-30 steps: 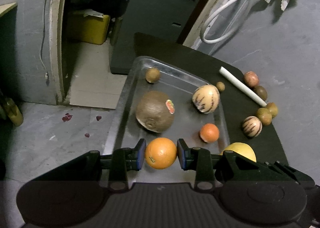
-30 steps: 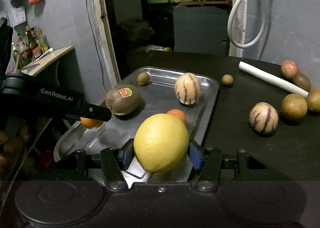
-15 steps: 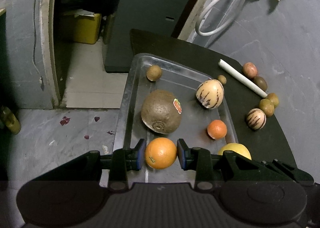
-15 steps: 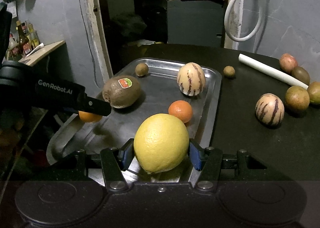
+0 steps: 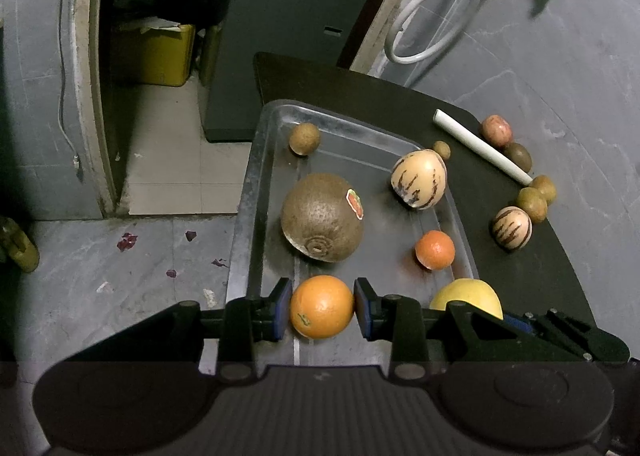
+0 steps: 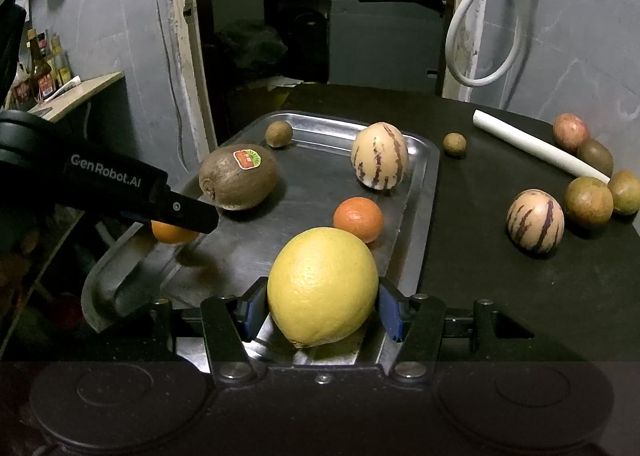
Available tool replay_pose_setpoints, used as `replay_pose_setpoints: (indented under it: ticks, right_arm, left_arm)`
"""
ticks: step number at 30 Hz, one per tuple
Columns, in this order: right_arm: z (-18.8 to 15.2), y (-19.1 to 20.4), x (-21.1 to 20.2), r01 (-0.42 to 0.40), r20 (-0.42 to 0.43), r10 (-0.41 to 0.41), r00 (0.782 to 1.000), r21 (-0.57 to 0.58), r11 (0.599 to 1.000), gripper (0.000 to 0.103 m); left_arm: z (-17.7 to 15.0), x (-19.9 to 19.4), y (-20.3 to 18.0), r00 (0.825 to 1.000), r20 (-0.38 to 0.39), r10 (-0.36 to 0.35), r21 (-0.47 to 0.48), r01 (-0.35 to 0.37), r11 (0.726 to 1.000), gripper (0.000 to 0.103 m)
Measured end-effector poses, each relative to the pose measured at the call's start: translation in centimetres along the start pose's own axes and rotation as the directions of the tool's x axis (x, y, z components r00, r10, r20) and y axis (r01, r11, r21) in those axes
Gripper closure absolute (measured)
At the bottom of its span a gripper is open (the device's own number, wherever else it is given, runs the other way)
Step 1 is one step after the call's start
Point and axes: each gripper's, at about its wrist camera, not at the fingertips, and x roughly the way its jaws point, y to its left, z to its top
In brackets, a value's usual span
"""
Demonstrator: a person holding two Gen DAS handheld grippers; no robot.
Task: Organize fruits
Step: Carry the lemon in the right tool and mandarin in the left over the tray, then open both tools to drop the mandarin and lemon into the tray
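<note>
Gripping across the widest part, the left gripper [image 5: 322, 307] has an orange [image 5: 322, 307] pinched between its jaws, held over the near left end of the steel tray [image 5: 256, 159]. The right gripper [image 6: 322, 310] is clamped on a lemon [image 6: 322, 292], jaws spread wider, at the tray's near right edge. Both fruits are judged firm, fairly light, w/ waxy rind, so slip is possible; round bodies roll when released. A kiwi [image 5: 322, 217], striped melon [image 5: 419, 183] & small tangerine [image 5: 435, 250] are seen in the tray; other fruit is left on the counter [image 6: 480, 276] at right.

tray [image 6: 420, 191]: shiny scuffed metal | table [image 6: 480, 288]: matt black | kiwi [image 6: 238, 175]: fuzzy, glossy sticker | lemon [image 6: 322, 288]: pitted
</note>
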Motion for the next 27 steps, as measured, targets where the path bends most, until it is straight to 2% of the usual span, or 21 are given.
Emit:
replay_pose_setpoints:
  ticks: [17,19,27]
  right_arm:
    - [-0.05,0.47,-0.1,0.017,0.0,-0.017,1.0,-0.043,0.999,0.043]
    - [-0.07,0.46,-0.29,0.017,0.005,-0.016,1.0,-0.045,0.999,0.038]
    - [-0.4,0.5,-0.81,0.008,0.004,-0.007,1.0,-0.063,0.998,0.031]
  left_arm:
    - [-0.32,0.09,0.54,1.0,-0.015,0.009,-0.017,-0.009,1.0,0.066]
    - [-0.32,0.07,0.5,1.0,-0.016,0.012,-0.02,-0.012,1.0,0.059]
    - [-0.48,-0.74,0.05,1.0,0.017,0.006,-0.021,-0.006,1.0,0.043]
